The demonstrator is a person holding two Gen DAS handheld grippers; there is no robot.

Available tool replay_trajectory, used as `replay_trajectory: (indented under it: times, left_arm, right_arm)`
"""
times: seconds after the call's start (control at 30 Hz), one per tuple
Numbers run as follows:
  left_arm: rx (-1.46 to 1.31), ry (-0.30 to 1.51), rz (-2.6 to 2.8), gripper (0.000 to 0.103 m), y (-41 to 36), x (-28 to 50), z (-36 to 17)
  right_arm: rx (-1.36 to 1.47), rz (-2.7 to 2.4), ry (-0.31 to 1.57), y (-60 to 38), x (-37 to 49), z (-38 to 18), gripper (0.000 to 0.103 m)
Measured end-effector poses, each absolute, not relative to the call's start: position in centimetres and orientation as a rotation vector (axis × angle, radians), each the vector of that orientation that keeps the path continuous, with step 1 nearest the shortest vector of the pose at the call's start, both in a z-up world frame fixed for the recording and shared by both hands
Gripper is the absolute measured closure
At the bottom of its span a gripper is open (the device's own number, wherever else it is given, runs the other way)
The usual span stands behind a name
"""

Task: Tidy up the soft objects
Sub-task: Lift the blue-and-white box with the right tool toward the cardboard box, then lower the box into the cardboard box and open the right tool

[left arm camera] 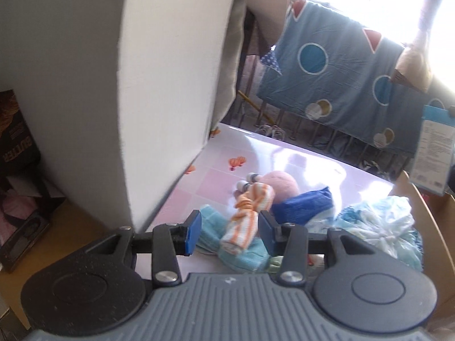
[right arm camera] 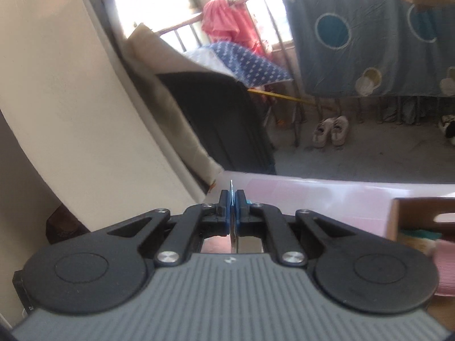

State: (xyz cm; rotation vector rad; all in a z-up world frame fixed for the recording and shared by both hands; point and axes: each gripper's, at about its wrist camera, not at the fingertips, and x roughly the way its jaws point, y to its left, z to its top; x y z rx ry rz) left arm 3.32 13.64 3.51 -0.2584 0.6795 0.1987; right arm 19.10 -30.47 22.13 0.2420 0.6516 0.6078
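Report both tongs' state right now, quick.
Left tongs: part open; the orange-striped cloth sits between the pads, a grip cannot be told.
Right tongs: shut, pads together, holding no soft object.

Two matching handheld grippers fill the lower frames: the left gripper [left arm camera: 229, 231] and right gripper [right arm camera: 233, 209] share ribbed grey bodies with a small white logo, black linkage arms, round black discs, silver screws and blue pads.
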Motion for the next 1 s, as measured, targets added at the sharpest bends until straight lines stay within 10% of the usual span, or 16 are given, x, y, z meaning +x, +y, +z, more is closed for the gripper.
replay_trajectory:
  times: [0.47, 1.0]
  left_arm:
    - [-0.202, 0.709, 0.114, 0.058, 8.0, 5.8, 4.0]
    - [-0.143, 0.764, 0.159, 0.057, 5.5, 8.3, 2.7]
  right_arm:
    - [0.183, 0.202, 0.706, -53.0, 14.1, 16.7, 0.101]
    - [-0.281, 0.206, 0.949, -50.1, 29.9, 5.5, 0.100]
